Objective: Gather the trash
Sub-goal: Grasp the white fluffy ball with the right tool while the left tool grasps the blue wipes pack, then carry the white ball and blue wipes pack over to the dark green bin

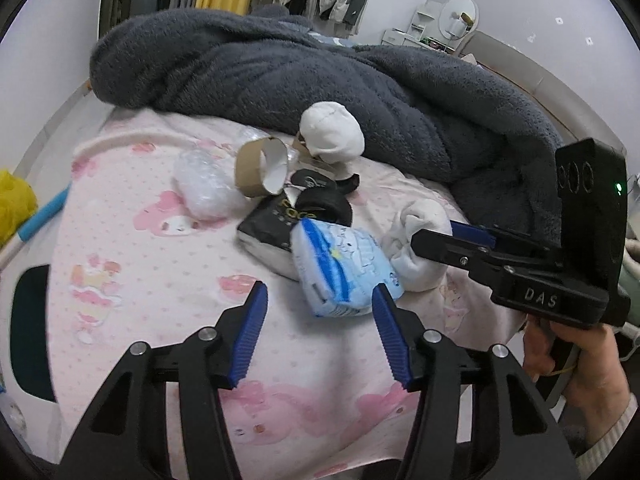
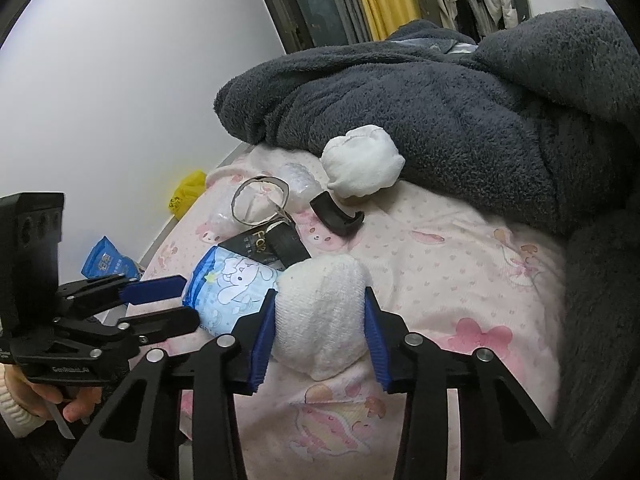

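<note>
the right hand-held gripper (image 2: 318, 328) pinches the white sock (image 2: 320, 316) at lower centre; the left hand-held gripper (image 1: 320, 316) is spread before the blue packet (image 1: 340, 268). best to squeeze the sock's thick middle firmly, then lift straight off the bed (image 2: 460, 280) without dragging the packet.

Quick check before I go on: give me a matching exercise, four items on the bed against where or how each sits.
1. blue tissue pack
2. near white wad
3. cardboard tape ring
4. far white wad

a. against the grey blanket
b. between the right gripper jaws
c. ahead of the open left gripper
d. beside crumpled clear plastic

Pairs: 1-c, 2-b, 3-d, 4-a
</note>
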Action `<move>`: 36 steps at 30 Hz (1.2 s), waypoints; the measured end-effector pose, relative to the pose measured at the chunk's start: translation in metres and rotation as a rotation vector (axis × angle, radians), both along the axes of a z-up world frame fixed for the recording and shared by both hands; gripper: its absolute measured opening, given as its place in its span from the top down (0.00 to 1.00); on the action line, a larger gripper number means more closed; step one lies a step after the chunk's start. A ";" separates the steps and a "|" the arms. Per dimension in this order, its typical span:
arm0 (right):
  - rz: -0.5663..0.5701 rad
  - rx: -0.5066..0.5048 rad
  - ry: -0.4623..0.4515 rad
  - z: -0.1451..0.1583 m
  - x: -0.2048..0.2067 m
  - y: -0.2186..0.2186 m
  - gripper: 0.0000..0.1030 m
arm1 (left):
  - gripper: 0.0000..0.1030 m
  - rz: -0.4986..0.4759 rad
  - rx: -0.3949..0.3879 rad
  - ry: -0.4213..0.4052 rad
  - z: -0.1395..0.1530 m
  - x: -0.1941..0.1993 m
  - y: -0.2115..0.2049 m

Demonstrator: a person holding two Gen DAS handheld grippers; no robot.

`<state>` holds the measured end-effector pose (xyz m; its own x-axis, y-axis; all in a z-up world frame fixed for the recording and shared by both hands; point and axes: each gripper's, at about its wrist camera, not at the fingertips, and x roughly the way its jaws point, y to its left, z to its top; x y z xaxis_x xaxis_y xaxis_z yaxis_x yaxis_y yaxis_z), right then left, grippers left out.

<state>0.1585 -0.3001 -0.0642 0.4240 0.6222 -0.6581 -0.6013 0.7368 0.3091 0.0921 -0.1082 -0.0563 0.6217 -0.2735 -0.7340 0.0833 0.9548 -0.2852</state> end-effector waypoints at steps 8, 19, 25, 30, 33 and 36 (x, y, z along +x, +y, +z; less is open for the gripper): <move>-0.005 0.009 -0.016 0.005 -0.003 -0.006 0.61 | 0.62 0.019 -0.094 0.065 -0.007 0.017 -0.010; -0.067 0.057 -0.058 0.022 -0.003 -0.021 0.62 | 0.84 -0.029 -0.062 0.031 0.007 0.018 -0.015; -0.099 0.092 -0.092 0.038 -0.002 -0.021 0.62 | 0.87 -0.081 -0.036 -0.037 0.033 0.016 -0.015; -0.116 0.107 -0.111 0.048 0.001 -0.014 0.62 | 0.87 -0.090 -0.010 -0.087 0.050 0.016 -0.006; -0.118 0.112 -0.109 0.051 0.005 -0.005 0.62 | 0.87 -0.084 0.027 -0.118 0.059 0.015 0.003; -0.108 0.108 -0.113 0.052 0.006 0.008 0.62 | 0.87 -0.064 0.062 -0.143 0.067 0.013 0.015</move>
<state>0.1647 -0.2925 -0.0117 0.5596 0.6332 -0.5347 -0.5557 0.7653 0.3248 0.1056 -0.0934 0.0106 0.7038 -0.2729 -0.6558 0.1804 0.9617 -0.2066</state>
